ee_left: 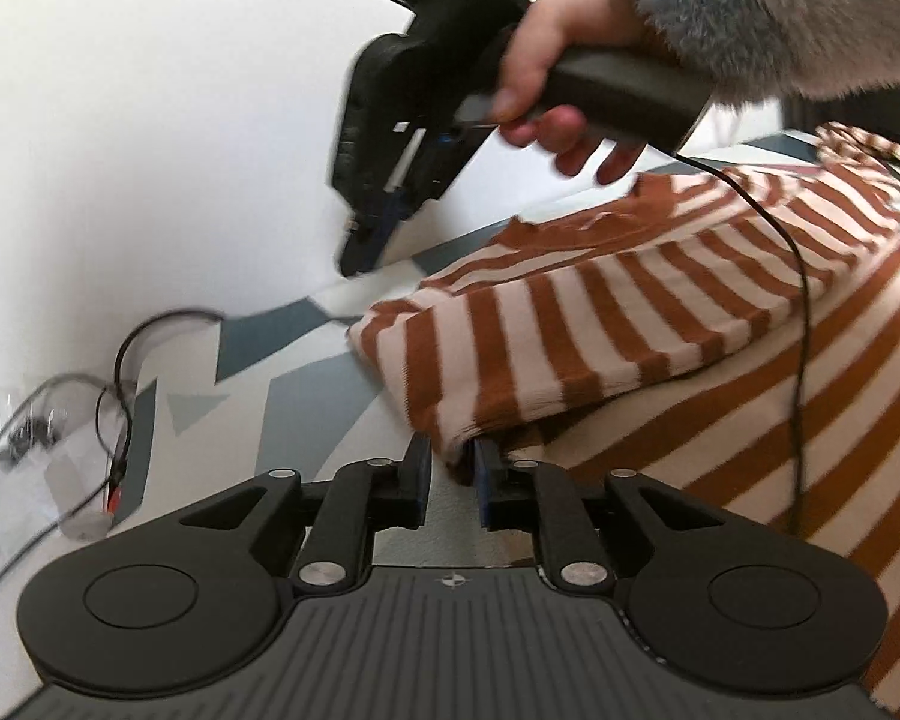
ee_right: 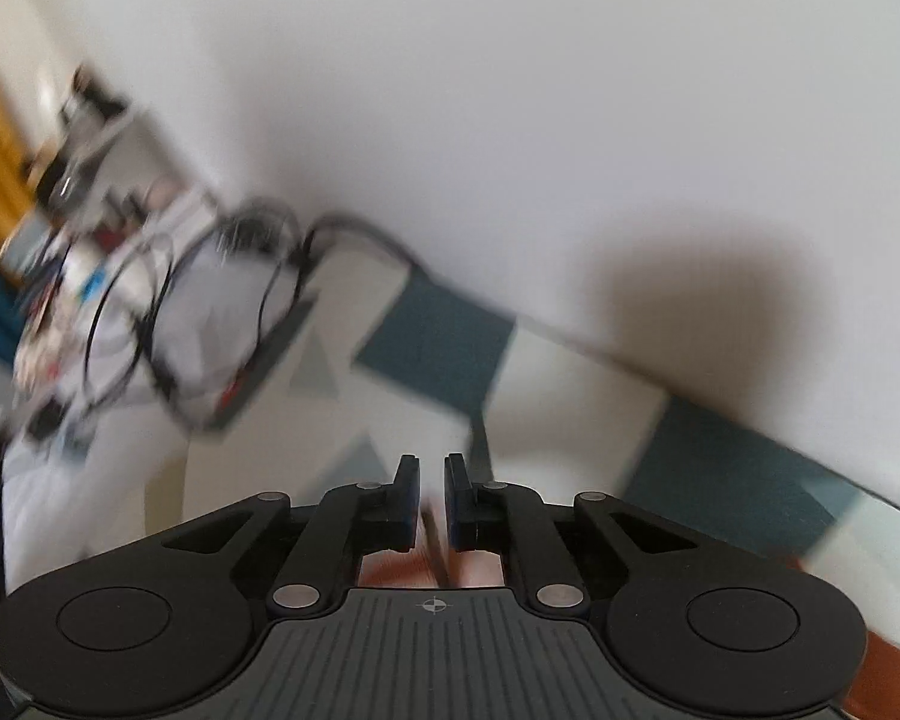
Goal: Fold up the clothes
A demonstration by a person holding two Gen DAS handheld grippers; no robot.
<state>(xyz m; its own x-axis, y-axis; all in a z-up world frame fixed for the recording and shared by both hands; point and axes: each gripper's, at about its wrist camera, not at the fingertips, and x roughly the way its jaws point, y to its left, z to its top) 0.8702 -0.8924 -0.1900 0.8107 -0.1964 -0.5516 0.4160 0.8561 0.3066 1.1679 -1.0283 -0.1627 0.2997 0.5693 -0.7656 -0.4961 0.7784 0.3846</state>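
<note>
Your left gripper (ee_left: 453, 468) is sitting closest to the lens in the left wrist view, its two dark fingers (ee_left: 417, 474) closing on the rolled edge of the striped sweater (ee_left: 570, 348), with the cloth bunching between the pads. Far to the left of it, a tangle of black cables (ee_left: 114, 396) and a clear plastic bag (ee_left: 36, 420) are lying on the table (ee_left: 306, 396), which is showing a pattern of white and grey-blue shapes. Moving right, the sweater, in rust and cream stripes, is lying folded over itself across the right half of that table, one layer resting on another. Above it your right hand (ee_left: 546, 96), in a fuzzy grey sleeve (ee_left: 768, 6), is holding the right gripper (ee_left: 360, 258) in the air with its tip pointing down toward the far edge of the table, near the white wall (ee_left: 150, 120); a thin black cord (ee_left: 801, 312) is trailing from its handle down over the sweater. In the right wrist view, which is blurring, the right gripper (ee_right: 432, 480) is holding its fingers (ee_right: 407, 492) a narrow gap apart with nothing between them, and a bit of the striped sweater (ee_right: 894, 684) is showing at the lower right.
</note>
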